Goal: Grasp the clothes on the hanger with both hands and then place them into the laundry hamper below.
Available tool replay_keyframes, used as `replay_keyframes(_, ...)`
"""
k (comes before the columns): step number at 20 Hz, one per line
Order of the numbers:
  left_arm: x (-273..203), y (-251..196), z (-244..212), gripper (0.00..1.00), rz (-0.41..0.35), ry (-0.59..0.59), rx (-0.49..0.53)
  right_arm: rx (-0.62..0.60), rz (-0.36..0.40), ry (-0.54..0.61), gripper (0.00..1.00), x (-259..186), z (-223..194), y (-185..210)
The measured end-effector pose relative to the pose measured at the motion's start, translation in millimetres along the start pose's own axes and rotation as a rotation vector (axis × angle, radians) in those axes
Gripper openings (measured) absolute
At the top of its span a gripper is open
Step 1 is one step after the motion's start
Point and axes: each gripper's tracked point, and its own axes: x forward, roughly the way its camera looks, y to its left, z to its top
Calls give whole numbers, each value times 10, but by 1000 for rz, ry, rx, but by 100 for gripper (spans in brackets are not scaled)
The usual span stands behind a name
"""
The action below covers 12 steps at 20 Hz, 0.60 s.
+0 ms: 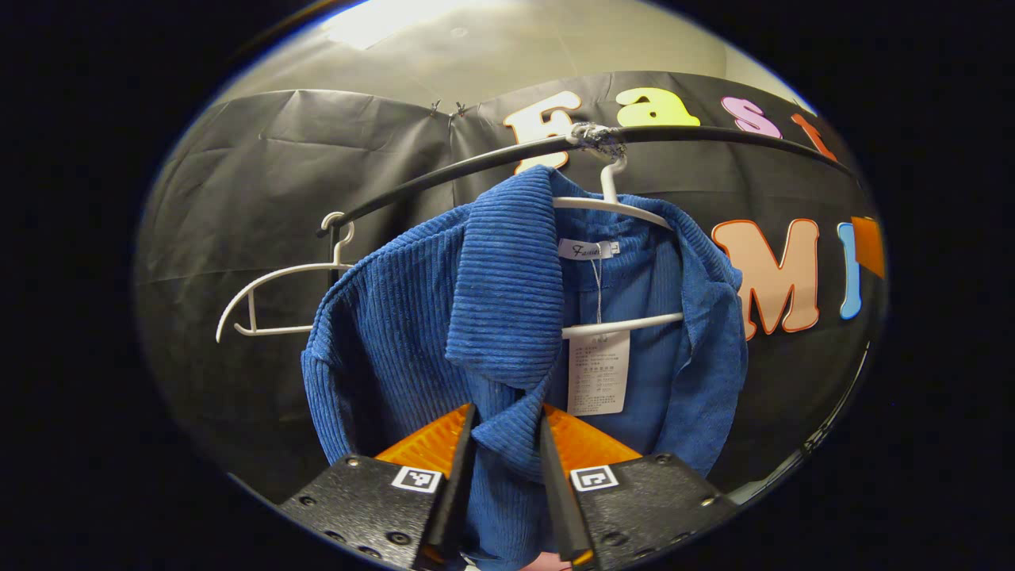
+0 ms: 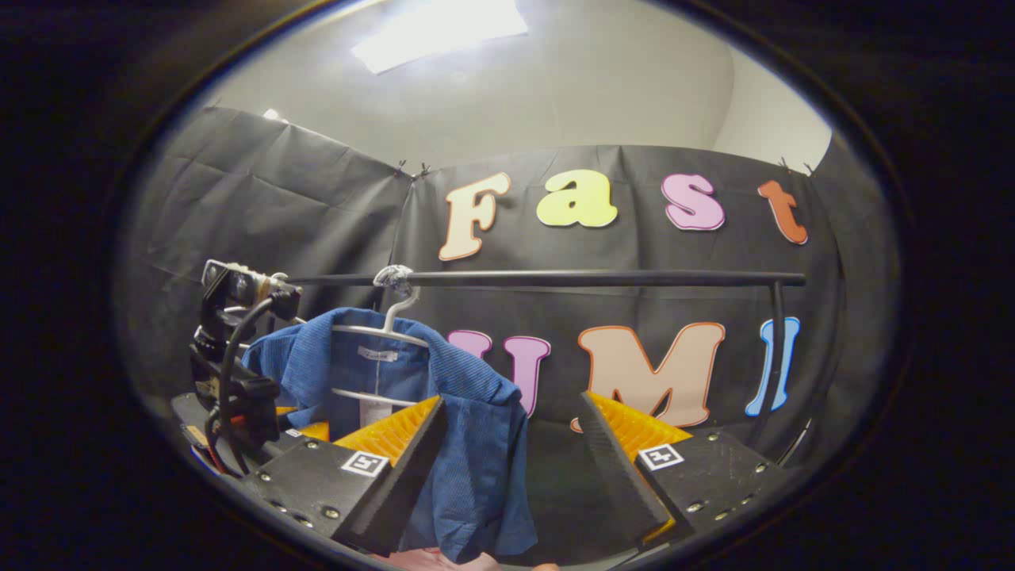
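Left gripper view looks straight at the blue corduroy shirt (image 1: pixel 492 317), which hangs on a white hanger (image 1: pixel 614 208) hooked over a black rail (image 1: pixel 476 162); the left claw (image 1: pixel 507 444) has its two fingers closed in on a fold of the shirt's front edge below the collar, pinching the cloth between them. A paper tag (image 1: pixel 599 373) dangles inside the open neck, and a second, bare white hanger (image 1: pixel 273 301) hangs from the rail end to the left of the shirt. Right gripper view shows the same shirt (image 2: pixel 468 444) lower left, under the rail (image 2: pixel 555 278), with the right claw (image 2: pixel 511 444) spread wide; its left finger (image 2: pixel 396 476) lies against the shirt's near edge while the other finger stands well apart from the cloth, gripping nothing. The other gripper's body (image 2: pixel 230 357) with its cable sits just beside the shirt's far shoulder
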Motion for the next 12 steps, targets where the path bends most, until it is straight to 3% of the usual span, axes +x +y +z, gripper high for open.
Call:
replay_keyframes(5, -7, 34, 29, 7, -38, 8, -21, 7, 41, 26, 99, 180, -177, 178)
replay_keyframes(7, -57, 26, 40, 6, -64, 11, -19, 7, 59, 45, 99, 246, -287, 271)
replay_keyframes(8, -81, 28, 46, 5, -75, 9, -20, 4, 67, 53, 94, 292, -344, 311)
replay_keyframes(9, -112, 31, 53, 3, -83, 13, -22, 3, 75, 58, 99, 343, -396, 357)
replay_keyframes(11, -162, 16, 71, 1, -105, 22, -42, 4, 87, 74, 98, 451, -515, 444)
replay_keyframes(12, -191, 19, 84, 2, -114, 24, -50, 8, 92, 82, 94, 495, -569, 476)
